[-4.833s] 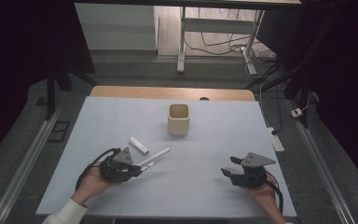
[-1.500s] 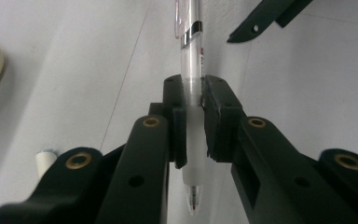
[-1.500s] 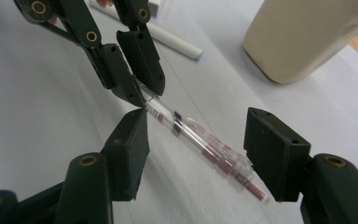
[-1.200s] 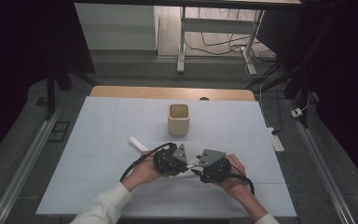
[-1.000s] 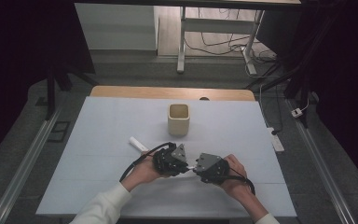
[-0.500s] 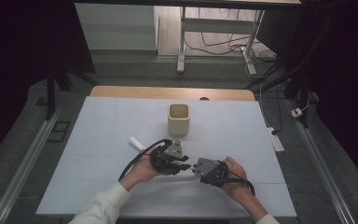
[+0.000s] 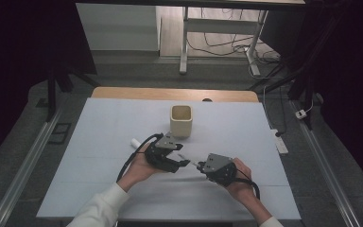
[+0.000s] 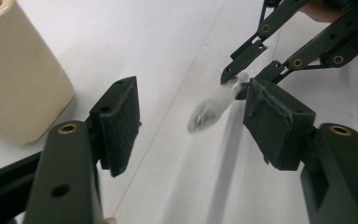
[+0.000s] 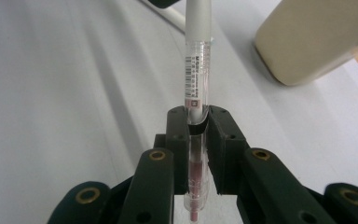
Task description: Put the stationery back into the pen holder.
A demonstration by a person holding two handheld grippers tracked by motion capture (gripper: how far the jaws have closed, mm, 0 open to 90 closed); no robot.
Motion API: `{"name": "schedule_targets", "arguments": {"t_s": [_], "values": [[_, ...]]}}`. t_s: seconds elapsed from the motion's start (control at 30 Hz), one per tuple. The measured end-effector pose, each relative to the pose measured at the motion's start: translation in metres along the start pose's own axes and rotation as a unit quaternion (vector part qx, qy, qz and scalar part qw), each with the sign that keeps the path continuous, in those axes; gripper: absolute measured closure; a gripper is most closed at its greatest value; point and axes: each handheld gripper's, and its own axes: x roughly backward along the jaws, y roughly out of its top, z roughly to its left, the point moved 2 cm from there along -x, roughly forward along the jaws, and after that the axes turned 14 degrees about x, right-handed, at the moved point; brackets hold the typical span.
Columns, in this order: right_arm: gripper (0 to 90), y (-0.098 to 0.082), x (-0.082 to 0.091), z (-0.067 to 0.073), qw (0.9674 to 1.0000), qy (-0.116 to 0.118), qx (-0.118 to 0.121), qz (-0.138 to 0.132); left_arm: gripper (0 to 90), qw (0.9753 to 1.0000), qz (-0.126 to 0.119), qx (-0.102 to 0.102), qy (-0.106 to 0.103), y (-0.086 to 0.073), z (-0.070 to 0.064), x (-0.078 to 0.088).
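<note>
A clear pen with a barcode label and a grey end sticks out forward from my right gripper, which is shut on its barrel. In the high view the pen bridges the small gap between my right gripper and my left gripper. My left gripper stands open; its jaws have just been opening. The pen's blurred end lies between the pads, touching neither. A beige cup stands upright just beyond both hands.
A short white tube lies on the white table top left of my left hand. The cup is close to the left jaw. The wooden table edge runs behind the cup.
My left gripper's jaws have opened off the pen and that hand has drifted a little toward the cup. My right gripper keeps its hold on the pen and has stayed put.
</note>
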Motion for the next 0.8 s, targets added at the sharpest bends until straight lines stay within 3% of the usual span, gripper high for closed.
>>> {"name": "schedule_targets", "arguments": {"t_s": [0.23,0.43,0.8], "values": [[78.5,-0.004,0.001,-0.003,0.9995,-0.006,-0.028,-0.014,32.8,1.0000,0.000,0.004,0.006,-0.002,0.004,0.000],[78.5,-0.004,-0.002,-0.001,0.9989,-0.010,-0.037,-0.026,35.4,0.9997,-0.011,0.021,-0.010,-0.002,0.005,-0.001],[78.5,-0.001,-0.009,0.007,0.9994,0.000,-0.026,-0.022,65.0,0.9989,-0.002,0.014,-0.044,-0.004,0.002,-0.005]]}}
